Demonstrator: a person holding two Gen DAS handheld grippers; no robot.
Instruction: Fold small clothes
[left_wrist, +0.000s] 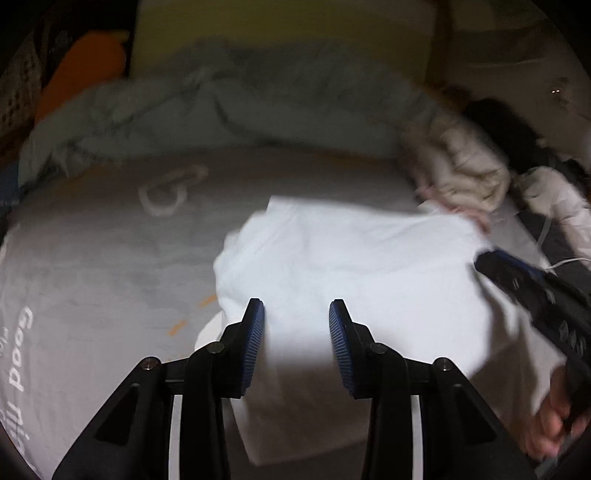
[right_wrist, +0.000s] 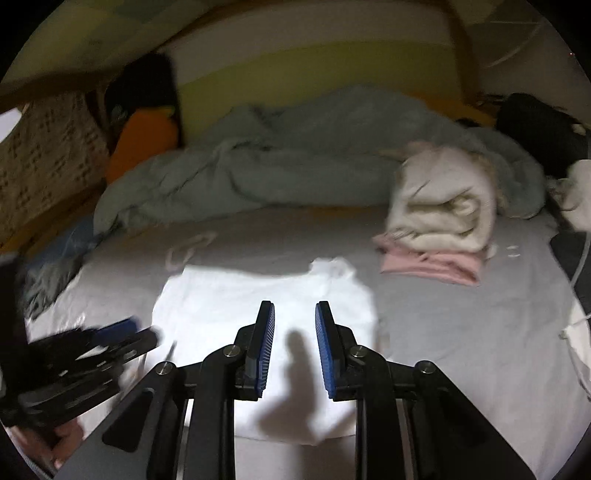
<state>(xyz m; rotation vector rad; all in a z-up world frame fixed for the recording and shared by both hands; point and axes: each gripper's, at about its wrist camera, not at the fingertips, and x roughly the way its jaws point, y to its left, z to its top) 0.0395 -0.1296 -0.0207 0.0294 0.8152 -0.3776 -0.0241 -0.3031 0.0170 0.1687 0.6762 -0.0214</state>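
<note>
Left gripper (left_wrist: 296, 314) and right gripper (right_wrist: 295, 315) hover spread above the white garment (right_wrist: 258, 295) lying on the bed (right_wrist: 461, 332). Folded cream and pink clothes (right_wrist: 439, 221) sit beyond its right edge, near a rumpled blue-grey duvet (right_wrist: 277, 166).

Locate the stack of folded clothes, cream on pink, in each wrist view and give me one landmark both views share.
Left wrist view: the stack of folded clothes sits right of centre, blurred, just beyond the white garment's far right corner.
Right wrist view: the stack lies upper right on the grey sheet, apart from the white garment.
Shared landmark: the rumpled pale blue duvet behind it.
</note>
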